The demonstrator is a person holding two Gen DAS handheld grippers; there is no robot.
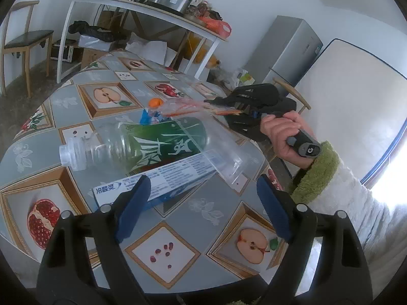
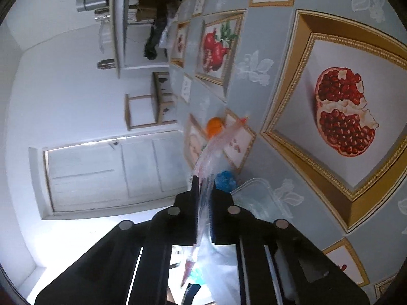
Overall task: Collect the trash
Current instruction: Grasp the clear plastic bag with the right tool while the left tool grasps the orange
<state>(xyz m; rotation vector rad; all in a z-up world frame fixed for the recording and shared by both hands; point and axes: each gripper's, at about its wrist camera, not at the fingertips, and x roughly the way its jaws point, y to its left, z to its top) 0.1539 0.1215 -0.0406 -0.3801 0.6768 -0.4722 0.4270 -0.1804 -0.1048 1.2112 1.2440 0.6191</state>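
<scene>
Leftmost on the table (image 1: 142, 89), with its fruit-print cloth, a clear plastic bottle (image 1: 142, 145) lies on its side, its open neck pointing left and its green label facing up. Just in front of it rests a white and blue toothpaste box (image 1: 162, 183), slanting up toward the right; its near edge sits behind the left gripper (image 1: 203, 190). That gripper's blue-padded fingers (image 1: 138, 195) stand wide apart with nothing between them, hovering low over the near part of the table and pointing forward and a little downward. Behind the bottle, a small blue item with an orange cap (image 1: 155, 103) stands on the cloth. Further right, a thin clear plastic wrapper (image 1: 185, 108) with red-orange markings stretches out level above the bottle. Its right end is pinched in the right gripper (image 1: 216, 101), whose fingers are closed tight on the film; the right wrist view shows the wrapper (image 2: 203, 203) squeezed between the two dark pads. The right hand (image 1: 282, 132) grips the handle from beyond the table's right edge, its wrist rolled sideways, a green cuff (image 1: 315, 172) and white fleece sleeve (image 1: 356, 198) trailing back to the right.
</scene>
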